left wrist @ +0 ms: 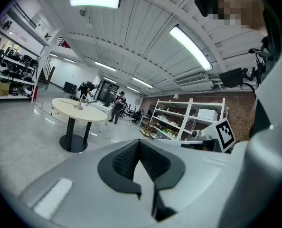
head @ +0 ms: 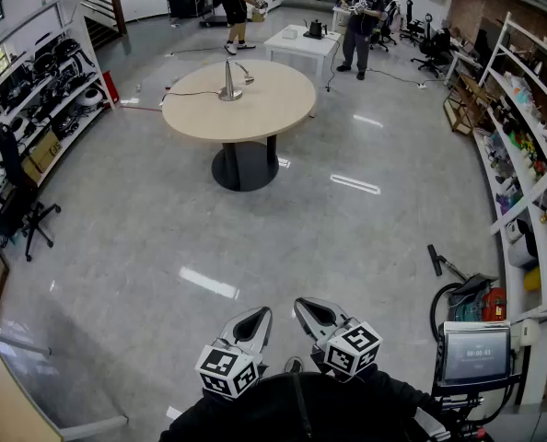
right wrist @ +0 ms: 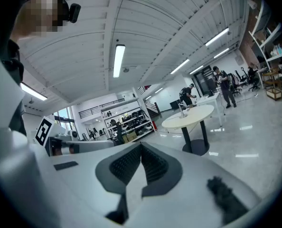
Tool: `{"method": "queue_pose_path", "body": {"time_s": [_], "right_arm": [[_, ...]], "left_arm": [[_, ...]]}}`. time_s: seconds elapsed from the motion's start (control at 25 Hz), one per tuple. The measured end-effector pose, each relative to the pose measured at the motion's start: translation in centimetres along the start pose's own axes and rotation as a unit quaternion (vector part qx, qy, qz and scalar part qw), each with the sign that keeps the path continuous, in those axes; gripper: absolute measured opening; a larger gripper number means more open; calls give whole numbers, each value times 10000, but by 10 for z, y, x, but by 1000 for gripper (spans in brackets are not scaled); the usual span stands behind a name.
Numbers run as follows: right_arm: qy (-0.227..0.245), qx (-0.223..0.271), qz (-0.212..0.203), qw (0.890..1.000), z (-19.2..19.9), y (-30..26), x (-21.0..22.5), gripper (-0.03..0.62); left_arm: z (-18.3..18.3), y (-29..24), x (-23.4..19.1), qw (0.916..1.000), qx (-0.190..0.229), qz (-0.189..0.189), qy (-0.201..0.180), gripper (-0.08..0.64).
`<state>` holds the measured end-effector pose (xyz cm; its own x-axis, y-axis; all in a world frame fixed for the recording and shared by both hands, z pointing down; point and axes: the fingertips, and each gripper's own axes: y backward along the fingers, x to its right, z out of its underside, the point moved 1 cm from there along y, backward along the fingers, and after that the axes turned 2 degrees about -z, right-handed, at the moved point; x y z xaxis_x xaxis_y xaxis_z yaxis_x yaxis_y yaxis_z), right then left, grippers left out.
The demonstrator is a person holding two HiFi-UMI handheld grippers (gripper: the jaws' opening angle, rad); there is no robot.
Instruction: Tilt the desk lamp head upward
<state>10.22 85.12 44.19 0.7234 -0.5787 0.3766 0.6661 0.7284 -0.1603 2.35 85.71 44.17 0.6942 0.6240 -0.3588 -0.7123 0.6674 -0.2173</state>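
The silver desk lamp with a cone-shaped base [head: 229,84] stands on the round beige counter [head: 264,113], well apart from the person across the glossy grey floor [head: 145,219]. The left gripper [head: 254,322] and right gripper [head: 313,311] sit close to the body. Both have their fingers pressed together on nothing.

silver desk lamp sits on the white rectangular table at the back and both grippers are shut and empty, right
Wrong table. The head view shows the silver desk lamp standing on the round beige table with the black pedestal, not the white one. The left gripper and right gripper are shut and empty, as you said.
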Motion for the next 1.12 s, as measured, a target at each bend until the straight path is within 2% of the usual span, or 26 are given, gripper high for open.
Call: {"method": "queue_pose_path", "body": {"time_s": [0.24, 0.4, 0.6, 0.92, 1.12], "right_arm": [[-62, -44, -95, 9999, 5, 25, 17, 5], [-124, -81, -192, 9997, 1, 24, 25, 5], [-164, -111, -180, 9996, 3, 19, 32, 5], [-139, -93, 54, 9998, -14, -19, 58, 5], [-142, -113, 161, 9997, -25, -67, 70, 5]], "left_arm": [[13, -16, 28, 9999, -83, -69, -29, 6], [8, -23, 27, 9997, -93, -216, 23, 6], [12, -30, 23, 9997, -141, -213, 47, 6], [-9, -60, -14, 9998, -184, -30, 43, 6], [-31, -74, -63, 9998, -143, 12, 103, 6]]}}
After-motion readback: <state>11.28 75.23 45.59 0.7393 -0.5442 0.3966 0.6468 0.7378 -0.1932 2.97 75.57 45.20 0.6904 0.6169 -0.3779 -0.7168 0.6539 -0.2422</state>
